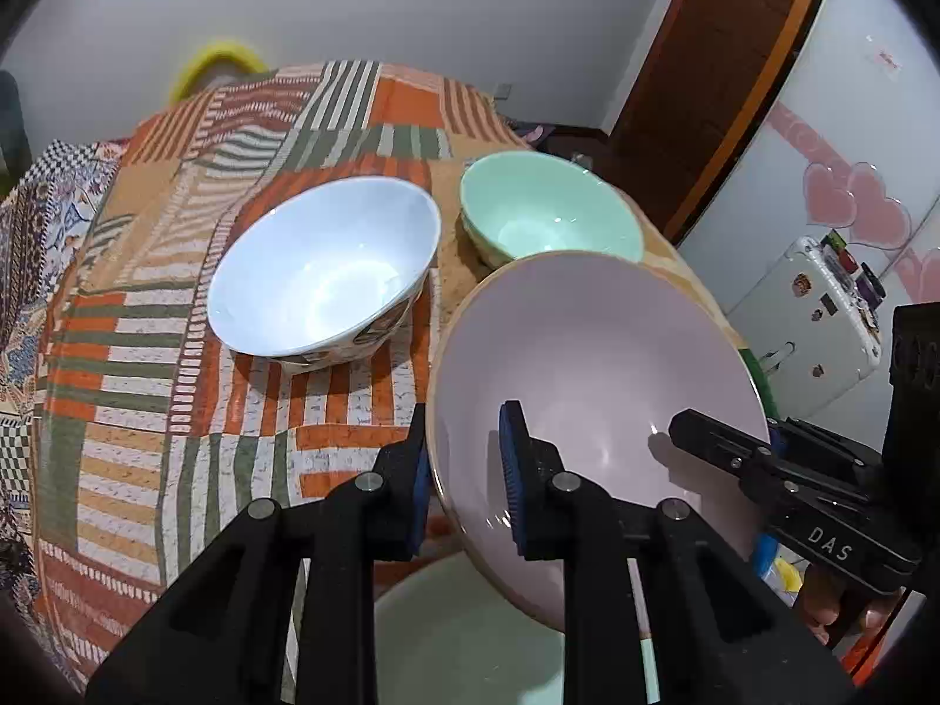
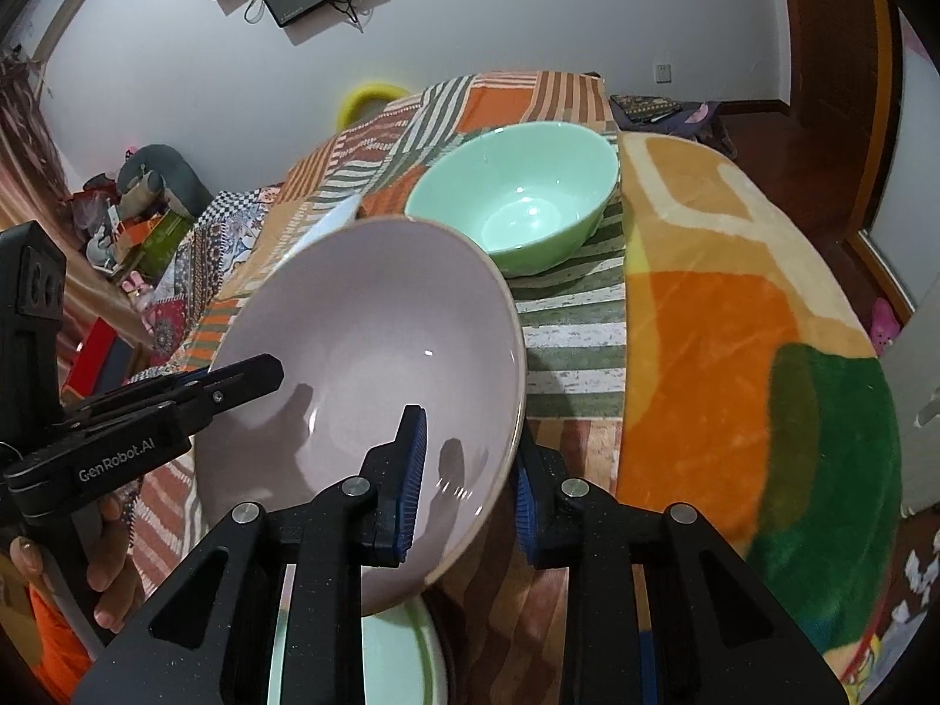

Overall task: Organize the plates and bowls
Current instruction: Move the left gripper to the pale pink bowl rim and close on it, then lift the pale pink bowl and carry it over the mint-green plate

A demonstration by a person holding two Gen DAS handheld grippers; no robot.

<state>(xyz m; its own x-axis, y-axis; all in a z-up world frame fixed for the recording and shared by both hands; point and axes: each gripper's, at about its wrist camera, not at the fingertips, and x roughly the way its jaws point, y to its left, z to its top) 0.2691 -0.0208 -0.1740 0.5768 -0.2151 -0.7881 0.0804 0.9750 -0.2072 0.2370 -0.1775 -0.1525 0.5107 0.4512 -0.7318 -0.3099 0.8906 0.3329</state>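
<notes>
My left fingers (image 1: pixel 461 470) pinched on the near rim of the lilac bowl (image 1: pixel 593 364), my right fingers (image 2: pixel 470 470) clamped on its opposite rim, bowl tilted above a pale green plate (image 2: pixel 399 664), white bowl (image 1: pixel 323 270) and mint bowl (image 1: pixel 546 217) beyond on the patchwork-covered table (image 1: pixel 147 411).

we see soft, even indoor light from above. small glints sit inside the lilac bowl (image 1: pixel 593 364), where finger shadows fall too. both fisheye views bend hard, with black corners. the patchwork cloth (image 1: pixel 176 352) stays sharp; the orange blanket (image 2: pixel 734 352) looks slightly smeared.
</notes>
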